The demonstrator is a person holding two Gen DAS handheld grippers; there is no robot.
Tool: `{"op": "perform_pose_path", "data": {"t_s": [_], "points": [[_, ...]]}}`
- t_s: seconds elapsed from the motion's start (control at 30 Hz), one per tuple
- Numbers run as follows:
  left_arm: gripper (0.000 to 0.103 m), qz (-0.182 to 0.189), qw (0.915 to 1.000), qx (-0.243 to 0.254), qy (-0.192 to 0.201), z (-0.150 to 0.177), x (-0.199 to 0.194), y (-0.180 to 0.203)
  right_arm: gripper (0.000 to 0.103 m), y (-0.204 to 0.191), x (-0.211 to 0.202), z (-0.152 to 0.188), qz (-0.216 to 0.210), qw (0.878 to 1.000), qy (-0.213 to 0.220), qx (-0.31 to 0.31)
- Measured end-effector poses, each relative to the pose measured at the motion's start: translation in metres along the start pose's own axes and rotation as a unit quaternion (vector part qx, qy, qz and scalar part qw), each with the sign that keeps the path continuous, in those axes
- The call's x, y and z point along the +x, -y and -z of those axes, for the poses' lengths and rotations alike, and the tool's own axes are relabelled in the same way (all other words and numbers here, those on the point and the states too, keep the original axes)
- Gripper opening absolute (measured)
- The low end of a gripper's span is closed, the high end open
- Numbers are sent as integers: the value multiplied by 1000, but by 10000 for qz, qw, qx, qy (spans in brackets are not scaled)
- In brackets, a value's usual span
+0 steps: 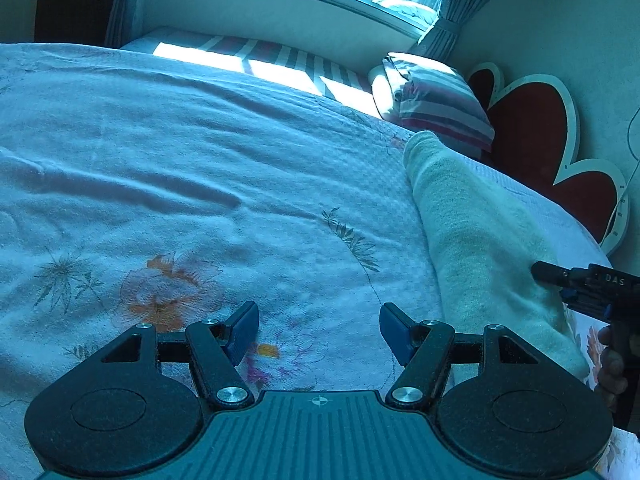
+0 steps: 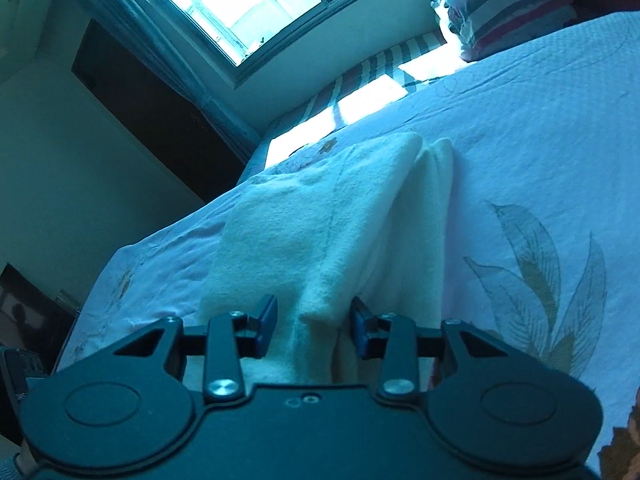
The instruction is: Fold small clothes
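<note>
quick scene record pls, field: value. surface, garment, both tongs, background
surface: bed with floral bedspread
garment: pale cream fleece garment, partly folded, lying long on the bedspread
left tongs: open, nothing between them, over bare bedspread beside the garment
right tongs: at the garment's near end, a fold of cloth between the jaws; a gap shows at the left pad, so grip unclear
background: striped pillow, window, red flower-shaped headboard

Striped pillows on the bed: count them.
1. The red-and-white striped fabric pillow lies at the bed's far corner beside the red headboard; others may be hidden.
</note>
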State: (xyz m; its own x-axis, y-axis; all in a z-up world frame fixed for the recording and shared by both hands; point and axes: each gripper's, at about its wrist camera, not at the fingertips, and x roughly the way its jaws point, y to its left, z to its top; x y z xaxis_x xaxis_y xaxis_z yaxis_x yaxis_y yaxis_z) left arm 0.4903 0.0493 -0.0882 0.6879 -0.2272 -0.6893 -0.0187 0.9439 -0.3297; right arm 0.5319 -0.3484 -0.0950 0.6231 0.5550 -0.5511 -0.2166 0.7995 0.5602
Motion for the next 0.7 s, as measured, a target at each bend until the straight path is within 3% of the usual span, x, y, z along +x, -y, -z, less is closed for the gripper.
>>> {"op": "perform_pose_path", "data": {"t_s": [0.03, 0.1, 0.23, 0.37, 0.47, 0.5, 0.53, 0.7], "points": [[67, -14, 10000, 5, -5, 0, 1, 0, 30, 2, 5, 0, 381, 9993, 26, 1], [67, -32, 10000, 31, -20, -1, 2, 2, 21, 6, 9, -2, 279, 9995, -66, 154], [67, -59, 10000, 43, -13, -1, 6, 5, 15, -16, -6, -13, 265, 9989, -17, -388], [67, -54, 10000, 43, 1, -1, 8, 8, 15, -18, -30, -25, 296, 9986, 199, -388], [67, -99, 9999, 103, -2, 0, 11, 12, 17, 6, -13, -22, 577, 9979, -257, -155], [67, -103, 9999, 119, -9, 0, 11, 13, 17, 17, -2, -18, 569, 9970, -515, 35], [67, -89, 9999, 129, -17, 0, 11, 14, 17, 23, 1, -14, 445, 9976, -496, 177], [67, 139, 9999, 99, 10, 0, 5, 21, 31, 22, -30, -5, 217, 9985, -271, 426]]}}
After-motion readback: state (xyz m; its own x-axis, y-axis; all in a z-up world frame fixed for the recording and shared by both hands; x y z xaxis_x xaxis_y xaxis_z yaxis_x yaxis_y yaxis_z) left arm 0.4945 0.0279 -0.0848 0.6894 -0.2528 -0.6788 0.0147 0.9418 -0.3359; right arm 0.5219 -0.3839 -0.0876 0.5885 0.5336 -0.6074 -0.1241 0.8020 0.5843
